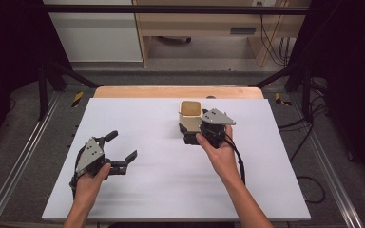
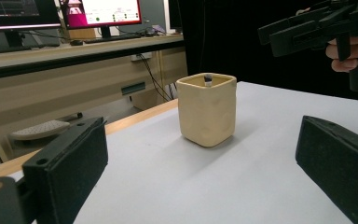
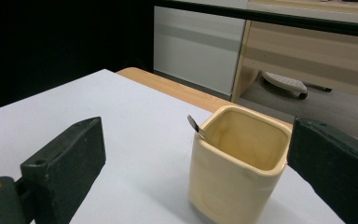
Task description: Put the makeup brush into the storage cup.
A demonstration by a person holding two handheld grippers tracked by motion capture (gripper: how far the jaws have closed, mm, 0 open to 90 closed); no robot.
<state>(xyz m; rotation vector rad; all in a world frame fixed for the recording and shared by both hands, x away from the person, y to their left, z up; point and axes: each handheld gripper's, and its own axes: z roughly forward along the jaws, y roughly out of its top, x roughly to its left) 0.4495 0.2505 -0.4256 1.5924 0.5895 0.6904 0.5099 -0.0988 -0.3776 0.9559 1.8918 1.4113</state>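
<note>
With jaws standing wide and holding nothing, the right tool point(image 1: 193, 133) is nearing the cream cup point(image 1: 190, 111) at frame centre, so it should be straddling the walls squarely, sparing the metal handle point(image 3: 195, 126).

I noted the cup point(image 3: 235, 168) as glazed ceramic, cream-coloured, with a smooth, slightly uneven, satin surface. The thin handle point(image 3: 194, 125) standing in it looked like bare metal with a dull sheen. The desk point(image 1: 161, 185) carried a matt, smooth, pale sheet over a light wood edge. The fingers point(image 3: 65, 163) of the right gripper point(image 3: 205, 172) I read as matt black plastic with a fine-grained face. The left gripper point(image 2: 205, 172) showed the same finish.
</note>
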